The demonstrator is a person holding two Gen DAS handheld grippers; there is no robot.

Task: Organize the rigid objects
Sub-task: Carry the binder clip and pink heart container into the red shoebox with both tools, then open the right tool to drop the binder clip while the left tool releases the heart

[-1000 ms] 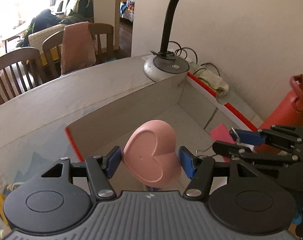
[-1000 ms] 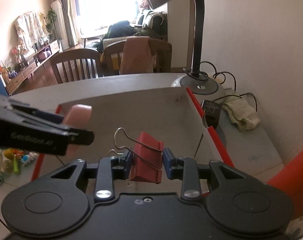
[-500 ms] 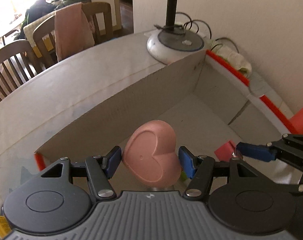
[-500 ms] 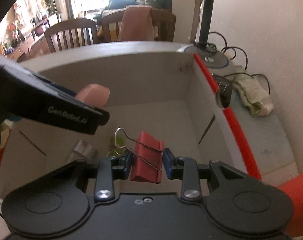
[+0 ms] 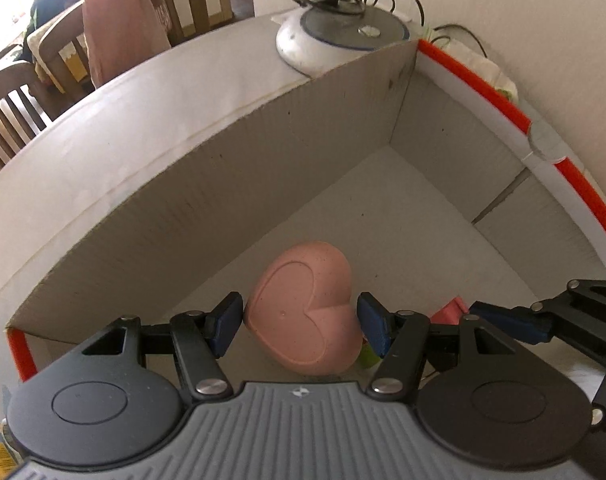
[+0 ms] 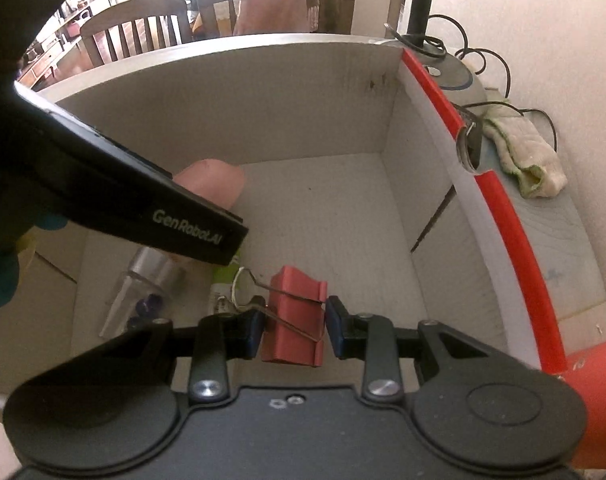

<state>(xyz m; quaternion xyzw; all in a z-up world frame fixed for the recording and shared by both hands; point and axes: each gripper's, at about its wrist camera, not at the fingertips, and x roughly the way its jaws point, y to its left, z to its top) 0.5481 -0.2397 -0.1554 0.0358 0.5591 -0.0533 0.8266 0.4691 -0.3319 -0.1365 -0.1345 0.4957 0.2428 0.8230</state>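
Observation:
My left gripper is shut on a pink heart-shaped block and holds it inside the open cardboard box, above the floor. The block's top also shows in the right wrist view, behind the left gripper's body. My right gripper is shut on a red binder clip with wire handles, held low inside the same box. The right gripper shows in the left wrist view at the right.
On the box floor lie a clear tube with a silver cap and a small green-and-white item. The box rim has red edging. A lamp base, cables and a cloth sit behind the box. Wooden chairs stand beyond the table.
Both grippers have moved forward and down into the box, each keeping its object. The box walls now fill the views and items on the box floor have come into sight.

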